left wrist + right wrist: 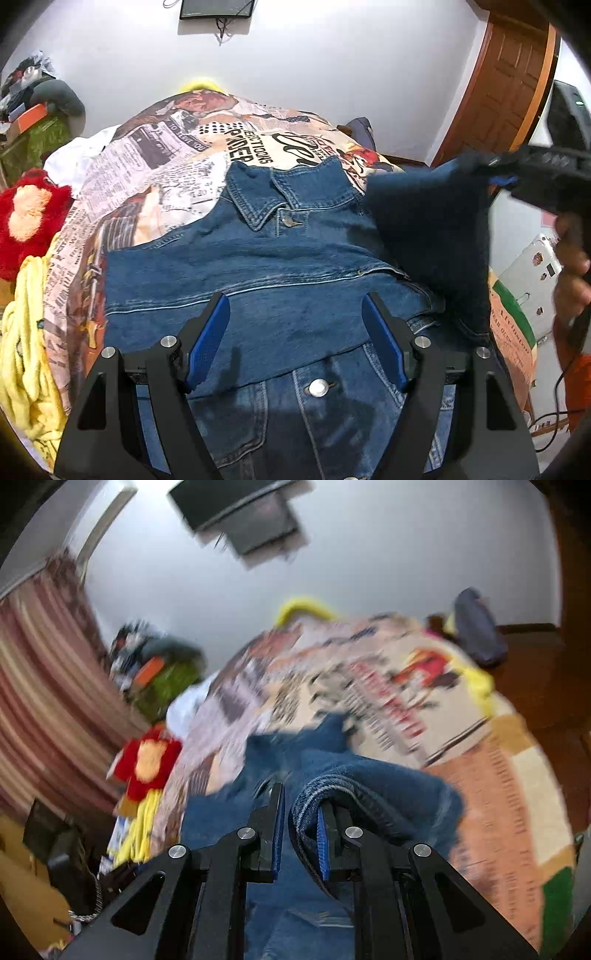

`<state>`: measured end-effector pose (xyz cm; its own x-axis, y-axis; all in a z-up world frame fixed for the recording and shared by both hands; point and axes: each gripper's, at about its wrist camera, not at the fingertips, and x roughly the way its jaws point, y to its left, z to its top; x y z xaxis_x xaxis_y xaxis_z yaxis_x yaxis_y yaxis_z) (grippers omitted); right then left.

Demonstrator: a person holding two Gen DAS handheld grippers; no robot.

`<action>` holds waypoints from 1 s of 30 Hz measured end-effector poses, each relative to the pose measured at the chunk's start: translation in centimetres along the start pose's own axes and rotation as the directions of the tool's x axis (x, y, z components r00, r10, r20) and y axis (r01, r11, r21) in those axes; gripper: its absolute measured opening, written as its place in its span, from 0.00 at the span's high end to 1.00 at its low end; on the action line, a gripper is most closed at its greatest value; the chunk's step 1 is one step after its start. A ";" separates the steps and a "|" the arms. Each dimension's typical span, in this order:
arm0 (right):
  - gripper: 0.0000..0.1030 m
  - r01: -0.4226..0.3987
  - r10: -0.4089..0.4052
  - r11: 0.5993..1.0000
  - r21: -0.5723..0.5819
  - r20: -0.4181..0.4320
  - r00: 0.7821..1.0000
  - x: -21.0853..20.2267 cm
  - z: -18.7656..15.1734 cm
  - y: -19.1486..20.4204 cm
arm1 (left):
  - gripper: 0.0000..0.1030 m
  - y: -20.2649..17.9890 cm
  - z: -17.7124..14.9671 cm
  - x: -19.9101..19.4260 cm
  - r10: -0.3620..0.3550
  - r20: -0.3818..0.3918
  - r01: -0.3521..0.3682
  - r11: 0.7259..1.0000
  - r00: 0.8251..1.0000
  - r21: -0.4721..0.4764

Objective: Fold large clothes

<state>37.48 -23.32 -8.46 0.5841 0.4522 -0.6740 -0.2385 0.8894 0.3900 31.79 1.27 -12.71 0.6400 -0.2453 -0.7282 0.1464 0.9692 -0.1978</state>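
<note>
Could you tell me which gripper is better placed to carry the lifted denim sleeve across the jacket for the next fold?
Probably the right gripper: it is shut on the sleeve, holding it above the denim jacket. The left gripper hovers open over the jacket, holding nothing.

So the big bedspread printed with newspaper clippings and comic art (pixel 173 173) is the centre of everything here. Off its left edge sits a fuzzy red plush toy with an orange face (pixel 29 218), with a crumpled yellow cloth (pixel 26 350) just below that. A white garment (pixel 79 157) lies on its far left corner. A dark wall-mounted screen (pixel 216 8) hangs above it, and a brown panelled wooden door (pixel 509 88) stands to its right.
</note>
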 end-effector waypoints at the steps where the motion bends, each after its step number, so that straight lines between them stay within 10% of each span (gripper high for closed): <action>1: 0.88 -0.009 0.008 1.000 -0.009 -0.023 1.000 1.0 -0.4 0.5 | 0.29 0.3 -0.2 -0.2 0.005 0.001 -0.005 1.000 1.000 -0.002; 12: 0.87 -0.038 0.016 0.997 -0.067 -0.303 0.953 9.0 -6.7 3.2 | 0.29 1.9 -2.0 -1.2 0.028 -0.016 -0.028 0.999 0.999 -0.021; 22: 0.87 -0.012 -0.012 0.999 -0.044 -0.503 0.864 10.8 -10.8 1.9 | 0.29 1.2 -2.4 -0.8 0.018 -0.039 -0.019 1.000 0.999 -0.022; 30: 0.87 0.004 -0.076 0.983 -0.184 -0.387 0.919 5.6 -10.1 2.7 | 0.29 -1.0 -1.3 -0.8 0.017 -0.025 -0.016 0.999 1.000 0.042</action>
<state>32.28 -17.71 -17.50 0.2542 0.3738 -0.8920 -0.3747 0.8883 0.2655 30.20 0.47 -12.78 0.6234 -0.2288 -0.7477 0.1679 0.9731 -0.1578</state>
